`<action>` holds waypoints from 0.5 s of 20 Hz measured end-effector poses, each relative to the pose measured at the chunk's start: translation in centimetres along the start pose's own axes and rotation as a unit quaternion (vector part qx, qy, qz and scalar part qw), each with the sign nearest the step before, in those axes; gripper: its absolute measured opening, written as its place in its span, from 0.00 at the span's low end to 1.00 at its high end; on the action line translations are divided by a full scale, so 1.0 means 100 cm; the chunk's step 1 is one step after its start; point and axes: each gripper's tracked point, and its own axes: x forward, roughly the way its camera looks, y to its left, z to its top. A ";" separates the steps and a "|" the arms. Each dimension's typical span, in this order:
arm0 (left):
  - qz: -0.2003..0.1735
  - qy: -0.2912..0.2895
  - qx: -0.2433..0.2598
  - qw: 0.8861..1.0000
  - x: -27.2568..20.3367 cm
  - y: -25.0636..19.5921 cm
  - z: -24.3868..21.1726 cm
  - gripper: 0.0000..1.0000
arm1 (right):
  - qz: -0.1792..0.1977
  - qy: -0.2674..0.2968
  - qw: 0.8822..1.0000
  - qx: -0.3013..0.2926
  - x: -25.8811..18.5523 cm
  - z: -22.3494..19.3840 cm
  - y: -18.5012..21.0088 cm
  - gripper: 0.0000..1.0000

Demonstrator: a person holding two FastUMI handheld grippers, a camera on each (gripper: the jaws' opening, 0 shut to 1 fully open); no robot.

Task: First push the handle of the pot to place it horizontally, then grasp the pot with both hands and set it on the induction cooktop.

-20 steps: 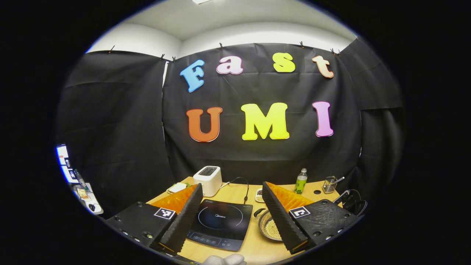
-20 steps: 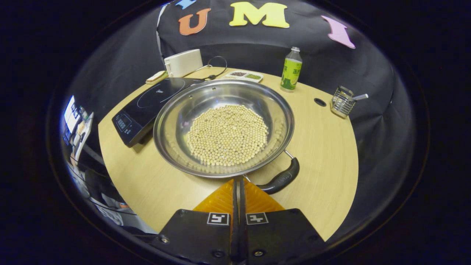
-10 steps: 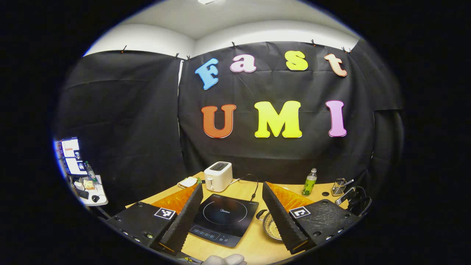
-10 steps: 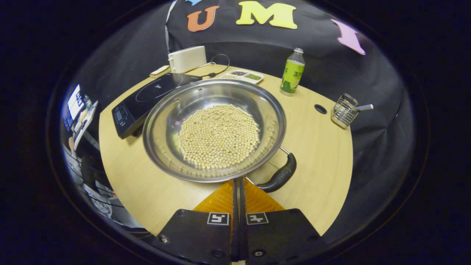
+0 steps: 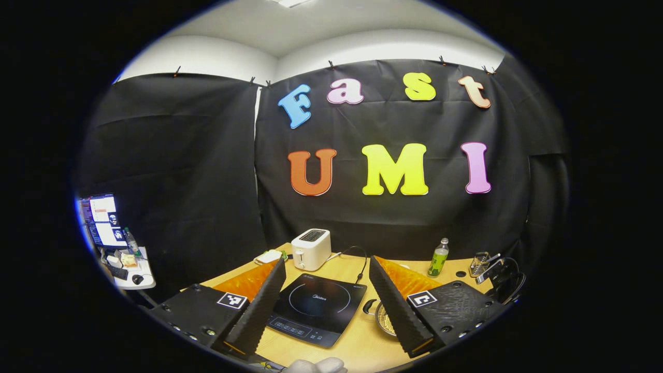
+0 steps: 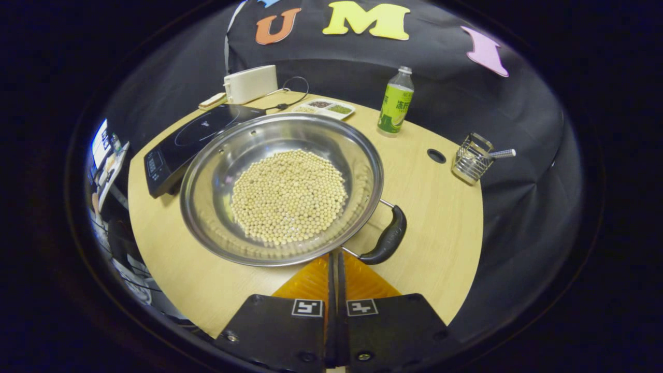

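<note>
The right gripper point(image 6: 334, 259), jaws pressed together, is hovering beside the bean-filled steel pot's point(image 6: 207, 207) black handle point(image 6: 386, 241); the left gripper's point(image 5: 326, 280) jaws are spreading wide.

Lit evenly from overhead, ceiling fixture point(image 5: 290, 2) just visible at top of left gripper view; both views sharp, no motion blur. Soft glare and reflections on steel pot point(image 6: 217, 171), faint short shadows under it and the induction cooktop point(image 6: 171, 150) on the table point(image 6: 440, 217). Strong fisheye bending toward edges, rim dim.
</note>
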 end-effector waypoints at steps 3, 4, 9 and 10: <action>-0.003 0.004 0.003 1.000 -0.002 0.002 -0.001 0.96 | -0.012 -0.001 1.000 -0.004 0.002 0.002 -0.007 0.00; -0.003 0.003 0.004 1.000 0.001 0.004 -0.001 0.96 | -0.015 0.000 1.000 -0.004 0.003 0.002 -0.008 0.00; -0.009 0.006 0.005 1.000 -0.001 0.013 -0.001 0.96 | -0.029 -0.003 1.000 0.010 0.002 0.002 -0.007 0.04; -0.014 0.006 0.004 1.000 0.001 0.013 -0.003 0.96 | -0.024 -0.003 1.000 0.014 0.001 0.001 -0.003 0.00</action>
